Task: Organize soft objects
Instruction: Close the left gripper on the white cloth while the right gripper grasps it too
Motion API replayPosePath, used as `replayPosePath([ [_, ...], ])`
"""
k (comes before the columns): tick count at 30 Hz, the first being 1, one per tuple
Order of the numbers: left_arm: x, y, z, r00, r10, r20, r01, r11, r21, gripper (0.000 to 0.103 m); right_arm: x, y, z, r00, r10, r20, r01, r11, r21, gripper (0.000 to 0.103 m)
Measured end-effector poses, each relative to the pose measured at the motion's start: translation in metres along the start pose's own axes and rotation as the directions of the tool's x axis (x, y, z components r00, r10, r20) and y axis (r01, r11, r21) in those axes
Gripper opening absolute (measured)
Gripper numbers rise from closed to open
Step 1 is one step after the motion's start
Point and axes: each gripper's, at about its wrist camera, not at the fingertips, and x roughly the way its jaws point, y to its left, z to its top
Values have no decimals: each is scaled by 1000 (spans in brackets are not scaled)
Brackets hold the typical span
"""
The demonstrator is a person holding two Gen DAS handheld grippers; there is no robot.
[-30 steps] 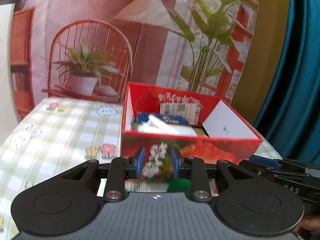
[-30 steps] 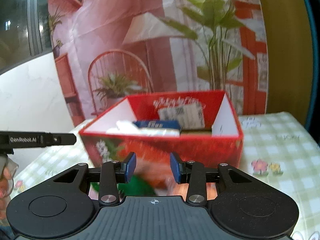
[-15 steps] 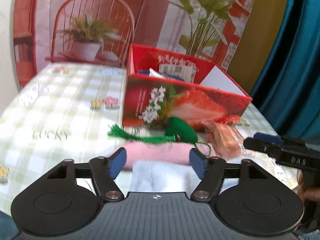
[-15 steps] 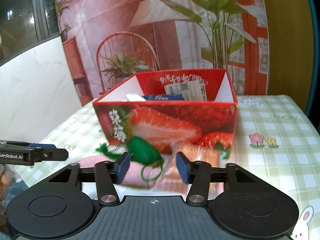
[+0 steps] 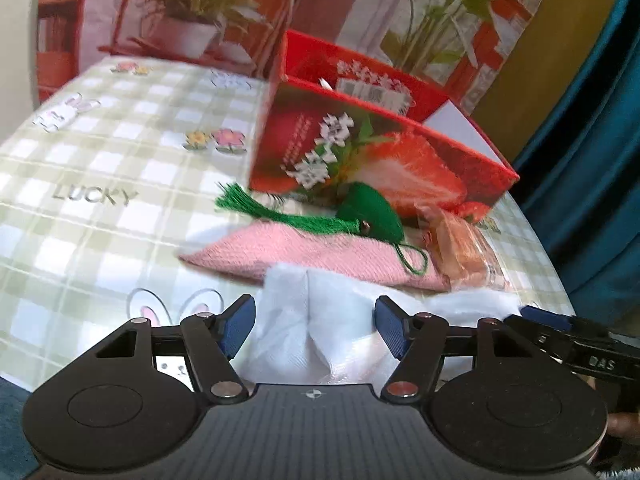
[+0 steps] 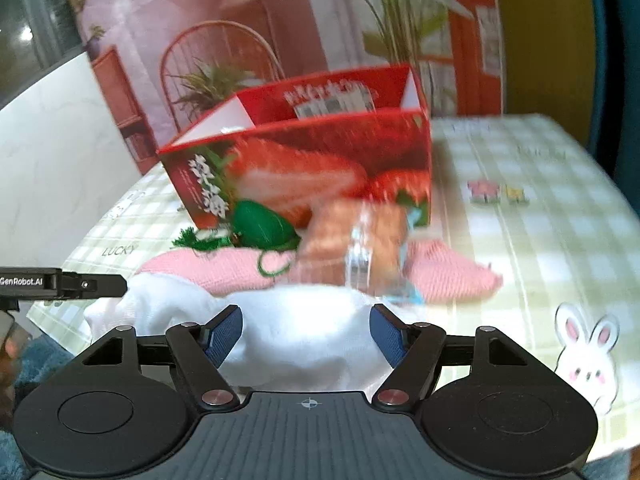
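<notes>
A white cloth (image 5: pixel 296 292) (image 6: pixel 280 312) lies crumpled at the near table edge. My left gripper (image 5: pixel 316 330) hovers over it, jaws wide but closing, with cloth between the pads and no pressure on it. My right gripper (image 6: pixel 306 334) is over the same cloth, jaws opening, gripping nothing. Behind the cloth lies a pink knitted towel (image 5: pixel 304 252) (image 6: pixel 444 276). On it rest a green tasselled sachet (image 5: pixel 368 212) (image 6: pixel 260 224) and a clear-wrapped brown pack (image 5: pixel 460 252) (image 6: pixel 352 232). A red strawberry-print box (image 5: pixel 360 152) (image 6: pixel 304 160) stands open behind them.
The table wears a green checked cloth (image 5: pixel 100 200) with rabbit and flower prints. A printed backdrop of a chair and plants hangs behind, and a teal curtain (image 5: pixel 592 160) hangs at the right. A white wall (image 6: pixel 48 168) stands to the left. The box holds some packets.
Both views have tipped down from the red box to the soft things in front of it. Both grippers' jaws have spread from narrow to wide, now over the white cloth.
</notes>
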Motion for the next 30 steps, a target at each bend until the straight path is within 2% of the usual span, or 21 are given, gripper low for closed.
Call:
replayPosePath([
  [5, 17, -1, -5, 998, -40, -56, 39, 999, -2, 66, 15, -1, -6, 999, 22, -50, -22, 1000, 2, 66],
  [6, 19, 1, -7, 997, -57, -58, 56, 998, -15, 57, 18, 0, -6, 998, 24, -59, -24, 1000, 1, 66],
  [8, 24, 7, -9, 993, -97, -62, 93, 994, -51, 51, 23, 0, -8, 997, 26, -75, -26, 1000, -1, 66],
  [11, 30, 14, -11, 992, -113, -63, 108, 991, -82, 51, 29, 1, -10, 996, 27, -88, -28, 1000, -7, 66],
  [23, 43, 17, -13, 990, -114, -87, 107, 991, -78, 55, 42, 3, -16, 994, 24, -105, -27, 999, -28, 61],
  [27, 44, 18, -13, 989, -117, -90, 109, 990, -86, 55, 40, 7, -17, 994, 49, -99, -54, 998, -45, 44],
  [30, 45, 17, -14, 989, -114, -89, 107, 991, -81, 55, 41, 16, -18, 992, 61, -108, -71, 994, -88, 43],
])
